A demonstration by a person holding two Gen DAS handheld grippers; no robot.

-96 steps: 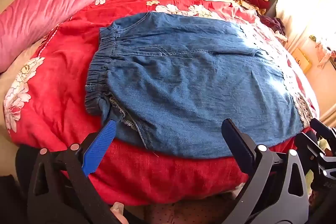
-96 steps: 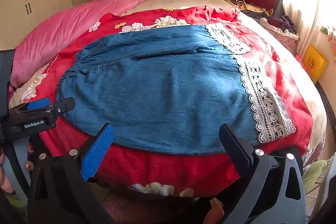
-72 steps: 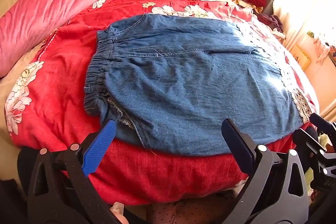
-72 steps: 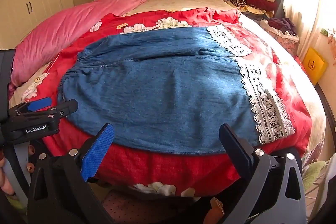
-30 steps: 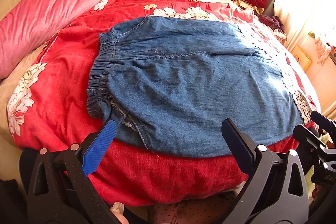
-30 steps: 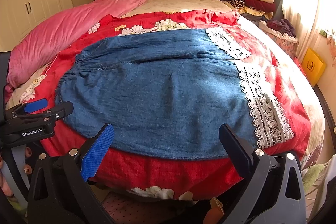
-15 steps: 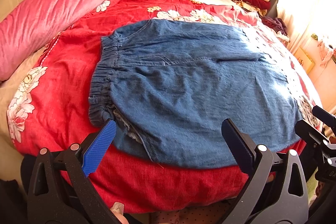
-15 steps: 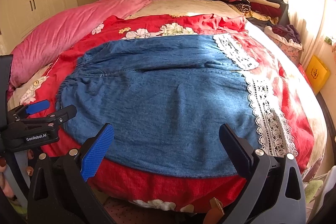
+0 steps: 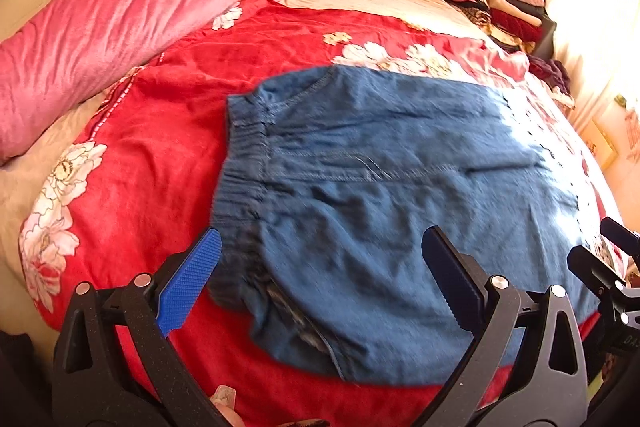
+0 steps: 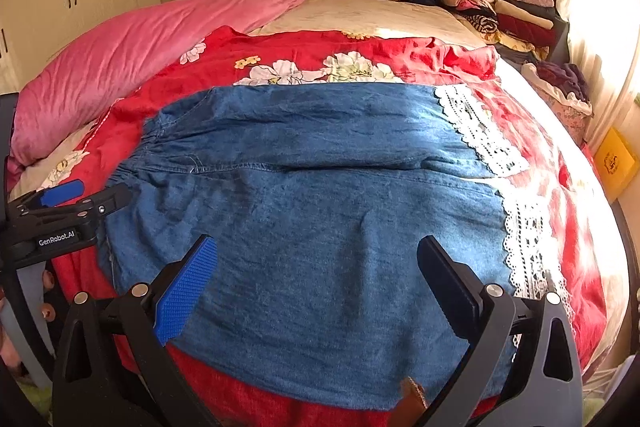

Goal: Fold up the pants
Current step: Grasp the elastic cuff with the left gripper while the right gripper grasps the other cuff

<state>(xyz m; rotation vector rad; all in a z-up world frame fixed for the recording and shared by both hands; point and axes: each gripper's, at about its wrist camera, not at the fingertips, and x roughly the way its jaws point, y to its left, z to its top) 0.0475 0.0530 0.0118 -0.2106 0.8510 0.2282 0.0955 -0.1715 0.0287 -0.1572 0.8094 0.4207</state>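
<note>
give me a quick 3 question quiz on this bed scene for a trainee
1. True or false: the left tongs are clamped on the blue denim pants.
2. Which trim edges the pants' hems? A) white lace B) yellow ribbon C) black fringe
3. Fill in: the pants lie spread on a ____ floral blanket.

Key
1. False: both the left and the right tongs are open and hold nothing.
2. A, the white lace trim.
3. Red.

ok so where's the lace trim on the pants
In the right wrist view the lace trim runs down the pants' right edge on the red blanket, just beyond the right gripper.
</note>
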